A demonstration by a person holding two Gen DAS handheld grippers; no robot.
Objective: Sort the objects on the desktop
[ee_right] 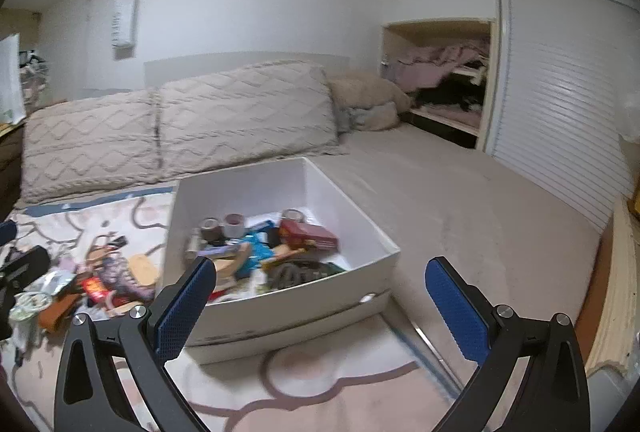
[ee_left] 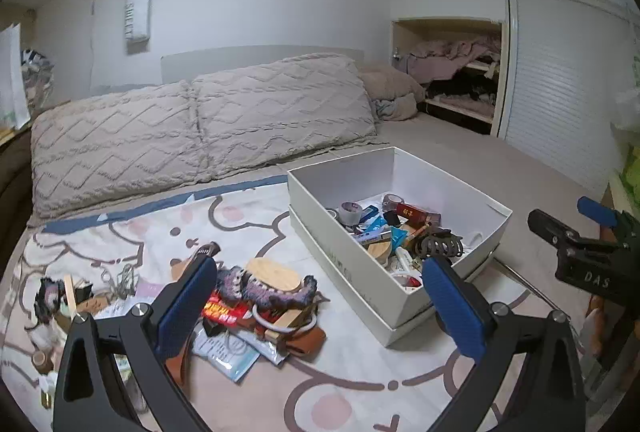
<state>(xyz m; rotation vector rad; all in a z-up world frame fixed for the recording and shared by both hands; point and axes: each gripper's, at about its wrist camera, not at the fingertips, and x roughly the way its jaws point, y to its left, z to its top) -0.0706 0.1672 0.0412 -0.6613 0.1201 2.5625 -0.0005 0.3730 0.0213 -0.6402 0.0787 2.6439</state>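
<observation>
While both grippers, left (ee_left: 320, 296) and right (ee_right: 320, 296), hover spread wide, the box (ee_right: 304, 296) sits just ahead, mid-bed.

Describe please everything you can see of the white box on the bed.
The white box is a rectangular open-topped carton that looks like cardboard, with plain smooth walls. It sits upright inside or on a shallow white tray, probably its lid, on the patterned blanket. It is partly filled with small items: tape rolls, a red packet, blue wrappers and a dark hair claw. A loose pile of objects lies on the blanket beside it. Neither tongs touch it.
</observation>
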